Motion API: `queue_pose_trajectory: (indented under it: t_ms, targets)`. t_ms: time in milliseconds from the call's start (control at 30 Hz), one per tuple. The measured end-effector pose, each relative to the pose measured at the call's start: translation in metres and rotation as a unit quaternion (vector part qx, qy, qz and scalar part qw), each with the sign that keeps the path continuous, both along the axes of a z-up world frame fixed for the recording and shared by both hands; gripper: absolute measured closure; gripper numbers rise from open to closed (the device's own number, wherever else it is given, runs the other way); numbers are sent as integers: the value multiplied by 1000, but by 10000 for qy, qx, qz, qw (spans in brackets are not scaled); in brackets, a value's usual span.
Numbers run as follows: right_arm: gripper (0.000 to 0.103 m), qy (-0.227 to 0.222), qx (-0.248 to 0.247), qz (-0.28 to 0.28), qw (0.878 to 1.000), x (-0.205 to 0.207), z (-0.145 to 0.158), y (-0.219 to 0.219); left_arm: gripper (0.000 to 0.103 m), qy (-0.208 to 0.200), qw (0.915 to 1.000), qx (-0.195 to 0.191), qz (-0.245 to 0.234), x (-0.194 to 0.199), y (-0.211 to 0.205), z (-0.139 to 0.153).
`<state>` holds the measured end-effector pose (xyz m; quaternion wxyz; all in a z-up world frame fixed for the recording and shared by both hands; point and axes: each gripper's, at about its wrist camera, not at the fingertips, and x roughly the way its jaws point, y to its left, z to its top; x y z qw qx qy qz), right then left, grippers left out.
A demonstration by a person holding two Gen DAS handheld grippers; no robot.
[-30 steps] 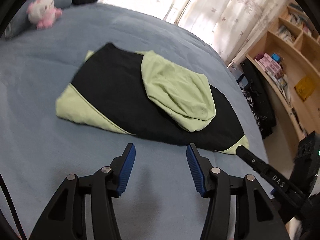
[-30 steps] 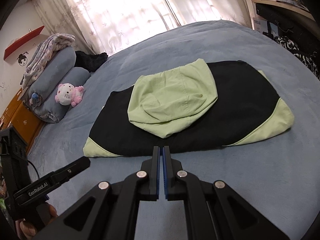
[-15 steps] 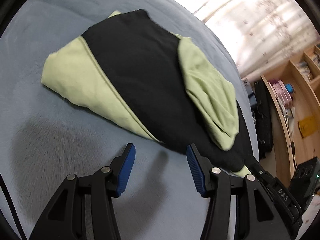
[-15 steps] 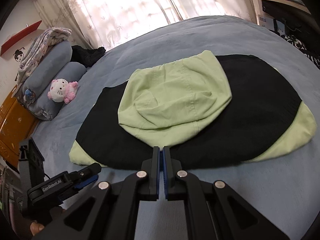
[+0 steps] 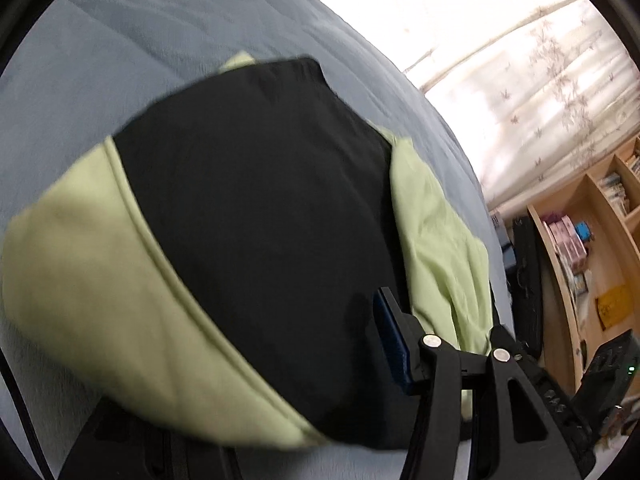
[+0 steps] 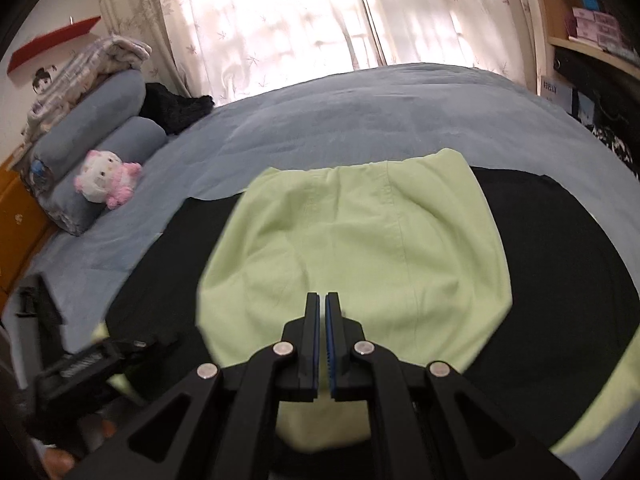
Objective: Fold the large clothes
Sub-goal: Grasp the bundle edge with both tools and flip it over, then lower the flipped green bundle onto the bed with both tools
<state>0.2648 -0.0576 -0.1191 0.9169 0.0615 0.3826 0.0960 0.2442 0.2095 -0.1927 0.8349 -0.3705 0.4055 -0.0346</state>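
My left tongs point(image 5: 384, 344) are pushed in at the near edge of the black-and-green hoodie point(image 5: 256, 216) lying on the blue bed point(image 5: 120, 40). One blue-padded finger rests on top of the black cloth while the other is hidden under the green hem, so fabric sits between them; I can't tell if they've clamped. My right tongs point(image 6: 322, 320) hover over the hoodie's light green hood point(image 6: 360, 240), pads nearly touching, holding nothing. Beyond the hoodie, a pink plush toy point(image 6: 106, 182) leans on the pillows point(image 6: 96, 120).
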Motion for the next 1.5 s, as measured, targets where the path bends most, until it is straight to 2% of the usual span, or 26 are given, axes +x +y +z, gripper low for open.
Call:
queue_pose_trajectory:
  t_ms: [33,100,133,167,233,333,367,500,633,700,800,833,900,1000,1033,1100,1167,1267,1333,1367,1433,1467,1500]
  targets:
    - [101,89,-44,-3,10000,5,-6,0,62,-37,9997,200,130,2,0,4]
    - [101,523,54,92,9986,13,-27,0,85,-127,9976,599,308,5,4,13]
    - [100,750,147,126,9970,14,-39,-1,88,-182,9969,701,319,6,3,17]
    - [100,764,185,140,9968,11,-45,-2,91,-302,9959,808,287,8,1,25]
    - [100,683,202,183,9973,4,-46,-4,93,-652,9893,1301,135,10,-17,47]
    - [100,789,465,175,9956,0,-47,-11,96,-1246,9744,1864,-186,10,-46,84]
    - [100,821,580,169,9948,0,-48,-15,96,-1509,9666,2034,-390,13,-65,101]
    - [101,949,1156,124,9887,-9,-49,-35,96,-2062,9475,2205,-1049,25,-125,138]
    - [101,1147,2056,-73,9719,-30,-41,-74,96,-2388,9190,2441,-1969,32,-208,158]
    - [101,1121,2237,-442,9672,-50,-36,-105,96,-2365,9108,2463,-2320,35,-246,156]
    - [101,785,1939,-1395,9679,-89,-24,-164,96,-2184,8986,2455,-2907,33,-299,140]
    - [101,665,1836,-1779,9645,-104,-21,-188,96,-2127,8948,2474,-3046,32,-311,134]
    - [100,567,1736,-2239,9574,-122,-19,-220,95,-1838,8808,2659,-3459,28,-347,107]
    - [100,513,1572,-2674,9493,-142,-19,-256,94,-1444,8667,2937,-3765,26,-379,66]
    - [100,545,1548,-2745,9475,-146,-21,-265,94,-1355,8657,2937,-3821,28,-383,59]
    - [100,594,1648,-2800,9439,-149,-25,-273,94,-1072,8693,2841,-3901,33,-389,41]
    - [100,639,1791,-2807,9408,-150,-29,-277,94,-1082,8696,2856,-3880,35,-390,41]
    - [100,700,1802,-2734,9423,-146,-32,-273,94,-1072,8599,2966,-4013,30,-389,40]
    - [100,730,1850,-2662,9432,-146,-33,-273,91,-1054,8570,2993,-4061,27,-397,43]
    - [100,749,1860,-2619,9440,-144,-32,-273,86,-1047,8568,2942,-4103,27,-396,48]
    - [100,747,1857,-2541,9462,-147,-30,-273,66,-1019,8610,2699,-4189,25,-391,56]
    - [100,741,1823,-2507,9479,-147,-26,-271,45,-1000,8627,2580,-4234,22,-389,60]
    - [100,733,1782,-2490,9492,-148,-24,-271,30,-995,8651,2453,-4261,15,-387,65]
